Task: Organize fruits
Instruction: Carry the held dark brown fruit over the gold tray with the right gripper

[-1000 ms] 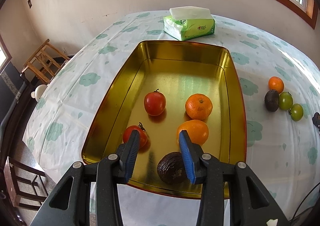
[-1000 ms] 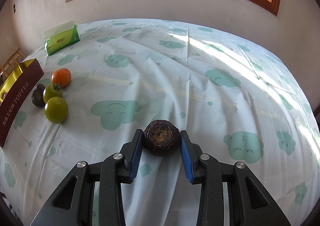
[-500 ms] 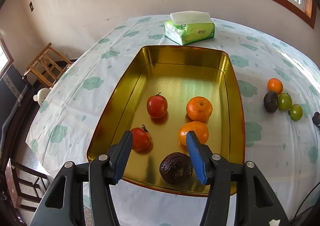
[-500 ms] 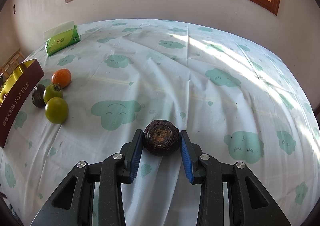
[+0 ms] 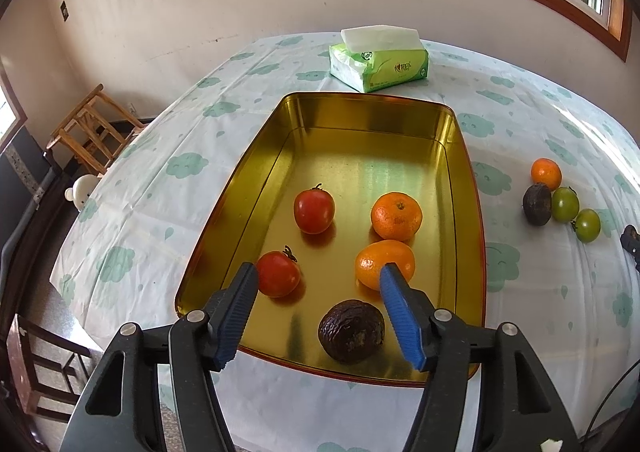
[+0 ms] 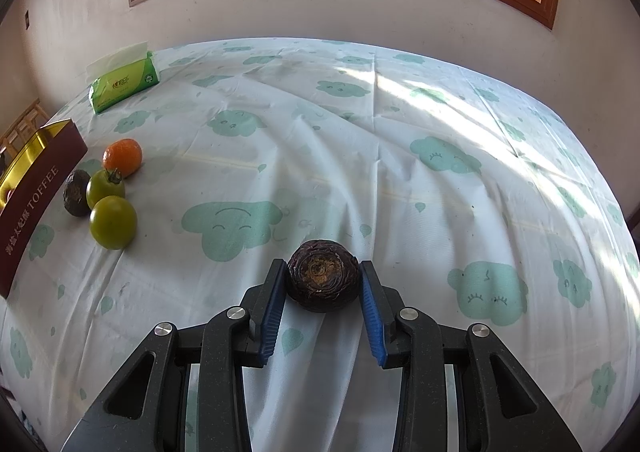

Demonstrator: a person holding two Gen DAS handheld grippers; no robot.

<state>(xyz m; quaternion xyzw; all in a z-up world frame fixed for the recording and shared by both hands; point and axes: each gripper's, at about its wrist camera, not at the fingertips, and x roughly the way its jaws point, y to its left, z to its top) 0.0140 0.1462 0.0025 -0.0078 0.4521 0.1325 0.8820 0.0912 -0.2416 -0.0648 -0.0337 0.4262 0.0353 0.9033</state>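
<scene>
A golden tin tray (image 5: 460,155) holds two red tomatoes (image 5: 314,210), two oranges (image 5: 396,215) and a dark wrinkled fruit (image 5: 351,330) at its near end. My left gripper (image 5: 318,272) hovers over that end with its jaws opening. The dark fruit lies free on the tray floor below the gap, and neither pad touches it. My right gripper (image 6: 322,267) is shut on a second dark wrinkled fruit (image 6: 323,284) just above the tablecloth. Beside the tin (image 6: 36,191) lie an orange (image 6: 122,157), a dark fruit (image 6: 77,192) and two green tomatoes (image 6: 113,222).
A green tissue pack (image 5: 378,59) sits behind the tray on the cloud-print tablecloth (image 6: 400,155). Off the table's left edge are a wooden chair (image 5: 92,127) and a dark stool (image 5: 40,364). The wall and window run along the far side.
The left gripper's jaws have spread apart in steps, and the dark fruit now lies clear between them in the tray. The right gripper and its fruit have not moved.
</scene>
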